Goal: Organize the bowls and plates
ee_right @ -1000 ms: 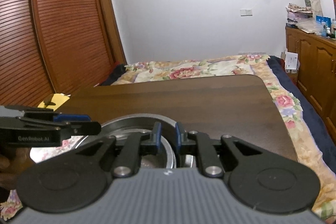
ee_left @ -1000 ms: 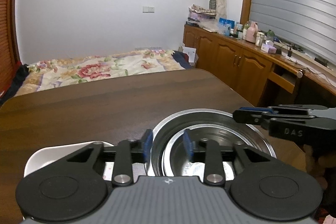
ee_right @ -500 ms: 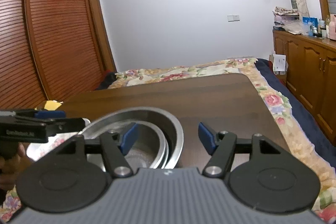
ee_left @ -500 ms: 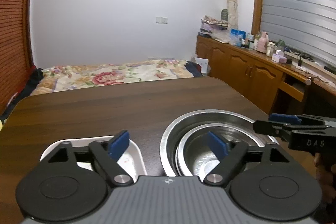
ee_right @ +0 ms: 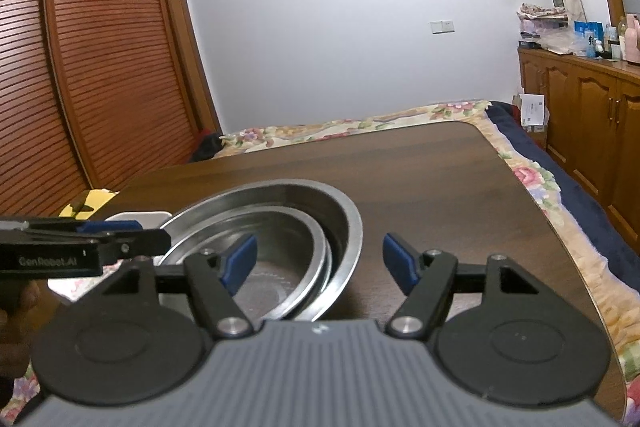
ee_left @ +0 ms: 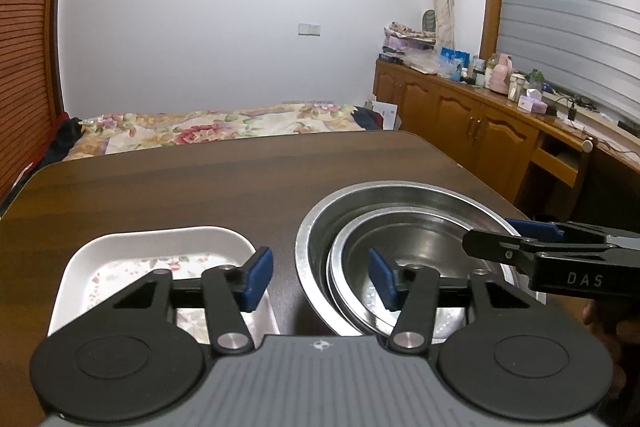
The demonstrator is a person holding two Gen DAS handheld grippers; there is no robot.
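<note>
The job looks almost done: a small metal bowl (ee_left: 404, 267) sits inside a big metal bowl (ee_left: 400, 199) on the brown table (ee_left: 200, 187), and a white plate (ee_left: 160, 243) with flowers lies just beside them. I count two bowls and one plate. The left claw (ee_left: 320, 279) and the right claw (ee_right: 318, 261) are both wide open and hold nothing.

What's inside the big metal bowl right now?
A smaller metal bowl sits nested in the big metal bowl, pushed toward its near side. The small one looks empty; its near part is hidden behind the left gripper.
</note>
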